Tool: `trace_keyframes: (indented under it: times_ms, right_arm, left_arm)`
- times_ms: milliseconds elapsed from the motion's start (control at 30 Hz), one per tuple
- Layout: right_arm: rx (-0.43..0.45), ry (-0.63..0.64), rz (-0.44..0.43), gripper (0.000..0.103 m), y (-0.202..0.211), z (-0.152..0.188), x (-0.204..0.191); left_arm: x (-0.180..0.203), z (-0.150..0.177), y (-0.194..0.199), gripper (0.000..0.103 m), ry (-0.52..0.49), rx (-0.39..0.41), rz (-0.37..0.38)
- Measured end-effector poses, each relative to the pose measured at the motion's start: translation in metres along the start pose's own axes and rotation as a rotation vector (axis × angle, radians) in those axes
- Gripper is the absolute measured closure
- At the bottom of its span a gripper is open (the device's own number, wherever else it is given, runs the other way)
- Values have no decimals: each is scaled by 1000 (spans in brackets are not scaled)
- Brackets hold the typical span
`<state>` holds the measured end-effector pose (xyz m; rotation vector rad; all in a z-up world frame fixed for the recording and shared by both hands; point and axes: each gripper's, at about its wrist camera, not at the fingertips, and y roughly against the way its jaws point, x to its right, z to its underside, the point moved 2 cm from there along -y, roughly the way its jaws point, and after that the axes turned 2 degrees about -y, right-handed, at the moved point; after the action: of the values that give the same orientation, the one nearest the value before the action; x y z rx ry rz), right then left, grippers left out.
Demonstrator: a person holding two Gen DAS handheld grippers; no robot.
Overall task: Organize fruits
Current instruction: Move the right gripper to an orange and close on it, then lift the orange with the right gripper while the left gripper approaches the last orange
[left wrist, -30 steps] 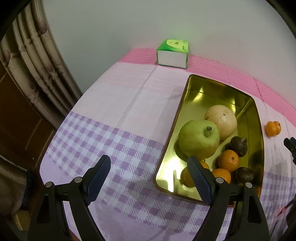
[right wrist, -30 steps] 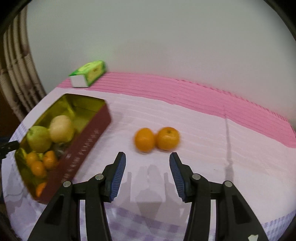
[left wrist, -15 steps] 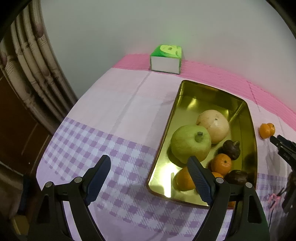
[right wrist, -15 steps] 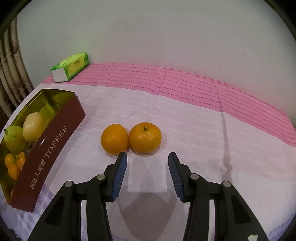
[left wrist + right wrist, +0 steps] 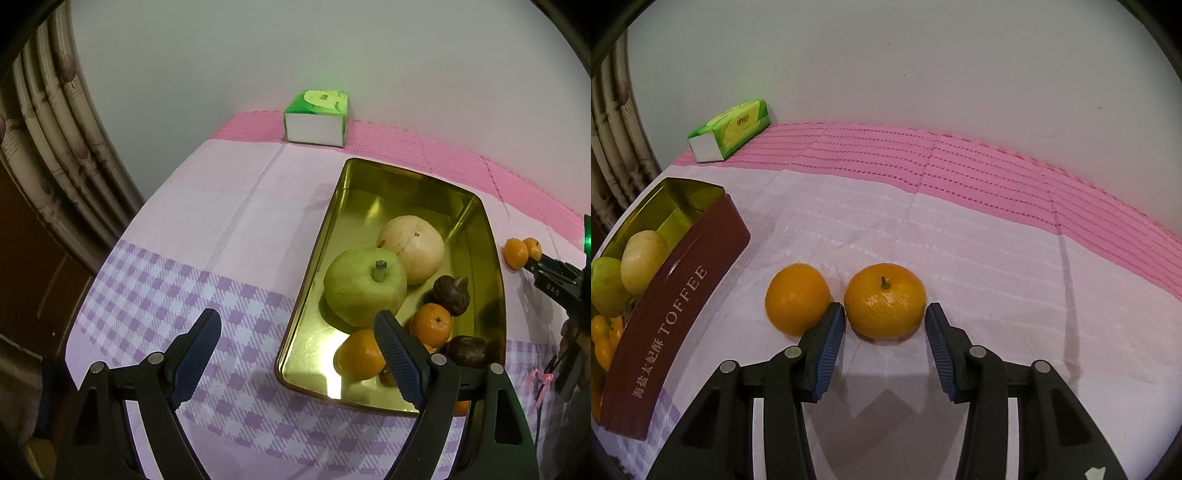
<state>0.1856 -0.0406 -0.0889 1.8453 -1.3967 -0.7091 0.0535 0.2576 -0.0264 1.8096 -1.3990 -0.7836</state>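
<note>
Two oranges lie side by side on the pink cloth. My right gripper (image 5: pixel 884 314) is open, its tips flanking the right orange (image 5: pixel 884 295), which rests on the cloth; the left fingertip sits in the gap beside the left orange (image 5: pixel 798 297). The toffee tin (image 5: pixel 676 291) to the left holds a green fruit (image 5: pixel 364 288), a pale round fruit (image 5: pixel 410 249), small oranges (image 5: pixel 430 325) and dark fruits (image 5: pixel 451 295). My left gripper (image 5: pixel 295 321) hangs open and holding nothing over the tin's near left corner. The right gripper (image 5: pixel 550 273) also shows at the far right in the left wrist view.
A green tissue pack (image 5: pixel 316 118) stands at the back of the table against the white wall. Curtain folds (image 5: pixel 55 147) hang beyond the table's left edge. Checked purple cloth (image 5: pixel 166 288) covers the near part of the table.
My right gripper came forward and down to the oranges, its jaws narrowing a little until the tips flank the right orange. The left gripper stayed where it was.
</note>
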Motion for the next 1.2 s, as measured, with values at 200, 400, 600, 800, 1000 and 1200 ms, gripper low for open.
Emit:
trace_keyframes:
  times_ms: [200, 400, 600, 800, 1000, 1200]
  right_arm:
    - [10, -9, -14, 62, 1, 0, 3]
    - [16, -44, -6, 63, 7, 5, 15]
    - [10, -77, 35, 63, 19, 21, 41]
    - [4, -95, 83, 63, 31, 33, 67]
    - [8, -112, 118, 63, 38, 43, 83]
    - [7, -124, 119, 63, 39, 46, 89]
  left_arm:
    - [5, -2, 2, 18, -15, -1, -10]
    - [21, -4, 7, 18, -47, -2, 11]
    - [51, -8, 12, 18, -96, 1, 51]
    - [102, -15, 16, 18, -191, 9, 118]
    - [154, -26, 14, 18, -258, 23, 182]
    - [186, -41, 2, 18, -247, -3, 230]
